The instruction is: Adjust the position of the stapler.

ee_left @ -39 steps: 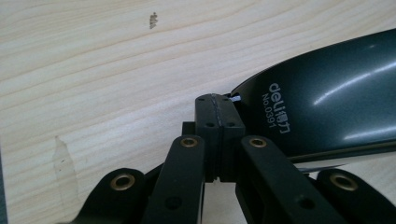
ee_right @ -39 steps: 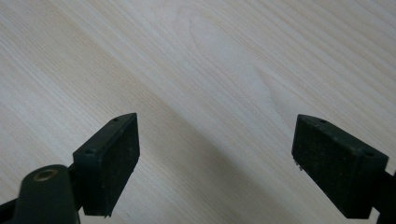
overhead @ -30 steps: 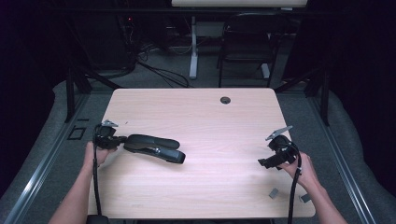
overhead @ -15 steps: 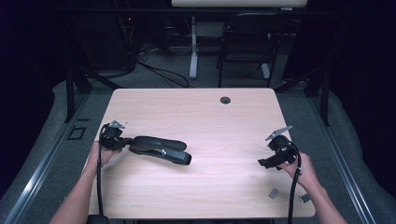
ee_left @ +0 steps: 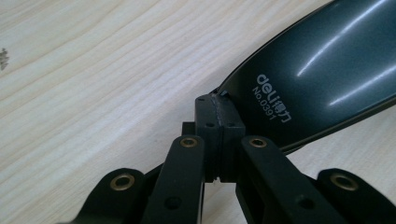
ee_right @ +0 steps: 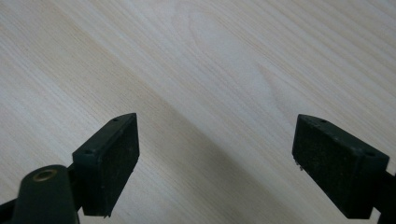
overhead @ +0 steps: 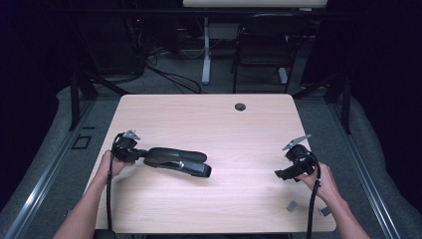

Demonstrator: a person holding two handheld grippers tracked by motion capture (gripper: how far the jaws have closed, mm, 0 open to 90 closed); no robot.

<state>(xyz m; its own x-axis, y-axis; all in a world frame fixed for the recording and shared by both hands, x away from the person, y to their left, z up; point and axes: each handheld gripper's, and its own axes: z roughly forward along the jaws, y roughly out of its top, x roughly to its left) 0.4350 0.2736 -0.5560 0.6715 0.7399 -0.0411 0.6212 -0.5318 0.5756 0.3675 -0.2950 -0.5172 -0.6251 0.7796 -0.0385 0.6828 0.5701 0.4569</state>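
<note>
A large black stapler [overhead: 176,160] lies on the pale wooden table [overhead: 209,119], left of the middle of the high view, its long body running from the left gripper [overhead: 142,154] toward the lower centre. Its top is smooth, glossy and dark, rounded at the end, with white print reading "deli No.0391" [ee_left: 273,103]. The left gripper's jaws are pressed together, their tips touching the stapler's near end; whether they pinch its edge cannot be told. The right gripper [overhead: 279,174], at the lower right, holds its jaws wide apart over bare wood with nothing between them.
</note>
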